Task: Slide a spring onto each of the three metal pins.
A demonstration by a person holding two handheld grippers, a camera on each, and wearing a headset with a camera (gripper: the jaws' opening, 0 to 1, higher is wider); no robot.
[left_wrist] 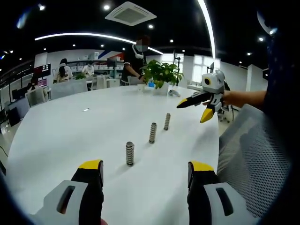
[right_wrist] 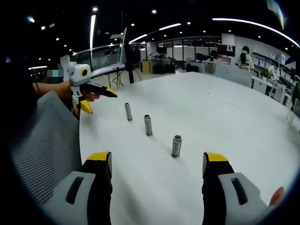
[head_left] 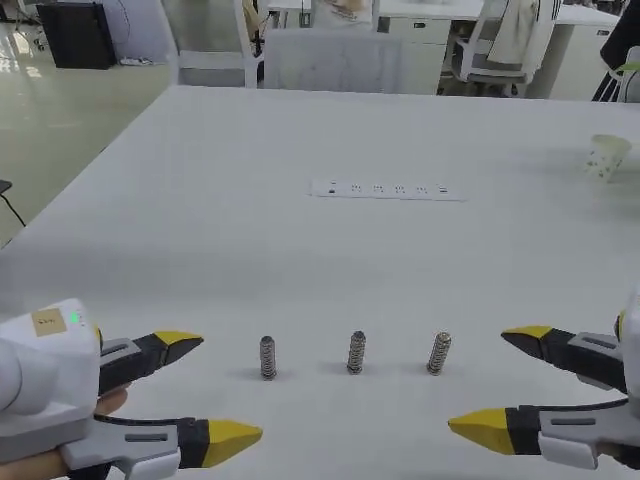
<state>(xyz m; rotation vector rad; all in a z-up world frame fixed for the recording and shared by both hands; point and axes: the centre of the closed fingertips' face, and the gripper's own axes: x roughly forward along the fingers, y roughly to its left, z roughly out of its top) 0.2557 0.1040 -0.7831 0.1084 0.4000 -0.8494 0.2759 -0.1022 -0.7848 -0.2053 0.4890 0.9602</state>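
While springs (head_left: 356, 352) stand between, L claw (head_left: 230, 387), R claw (head_left: 477, 380) hover, jaws apart.

Open-plan office: desks (head_left: 430, 12), swivel chairs (head_left: 478, 60)

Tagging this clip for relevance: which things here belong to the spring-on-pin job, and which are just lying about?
Job: left spring, middle spring and right spring, upright in a row on the table; left gripper and right gripper, both with jaws open and holding nothing.
Lying about: power strip, cup, plant.
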